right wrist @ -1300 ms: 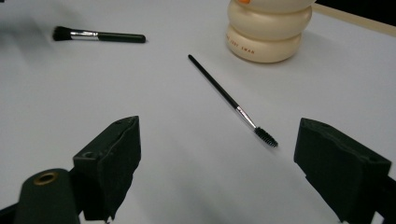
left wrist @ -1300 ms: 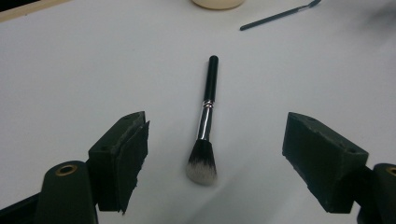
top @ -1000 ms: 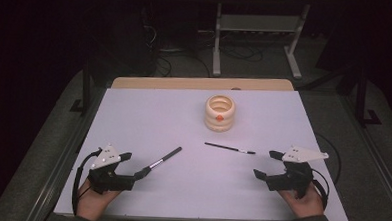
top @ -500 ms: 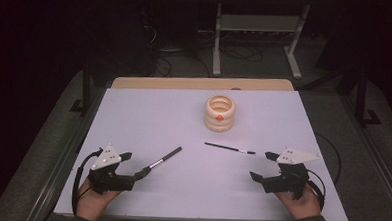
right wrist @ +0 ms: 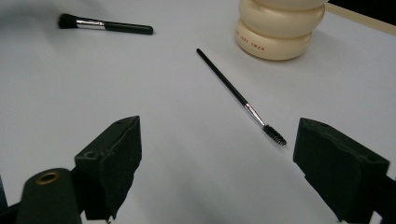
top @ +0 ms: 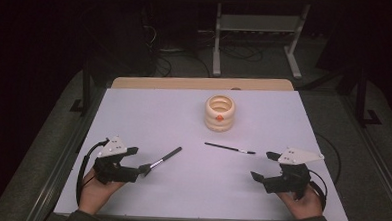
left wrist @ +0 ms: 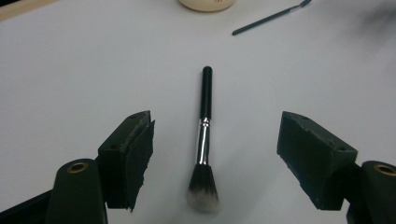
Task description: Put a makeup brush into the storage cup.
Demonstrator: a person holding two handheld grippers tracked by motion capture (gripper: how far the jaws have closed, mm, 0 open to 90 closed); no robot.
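The room is dark, and a white counter (top: 260, 193) fills the middle of the high view, with cables and a metal stand on the floor behind it.

A fat makeup brush (left wrist: 204, 144) lies flat on the counter. It has a black handle, a shiny silver neck and a fluffy tip that is dark below and pale at the end. In the left gripper view it lies between the two black fingers (left wrist: 126, 161), with its fluffy tip toward the camera and its handle pointing away. It touches neither finger. The left gripper (top: 134, 161) has its fingers spread wide and holds nothing.

A thin black brush (right wrist: 240, 97) lies farther along the counter. It has a small bristly tip, like a lash brush. In the right gripper view this tip lies just beside the right-hand finger but does not touch it.

The right gripper (top: 264, 166) also has its fingers spread wide and holds nothing. Each gripper sits in a hand at the near edge of the counter.

A cream holder (top: 220, 112) made of stacked round rings stands upright toward the back of the counter, well apart from both grippers. It has an orange mark inside it.
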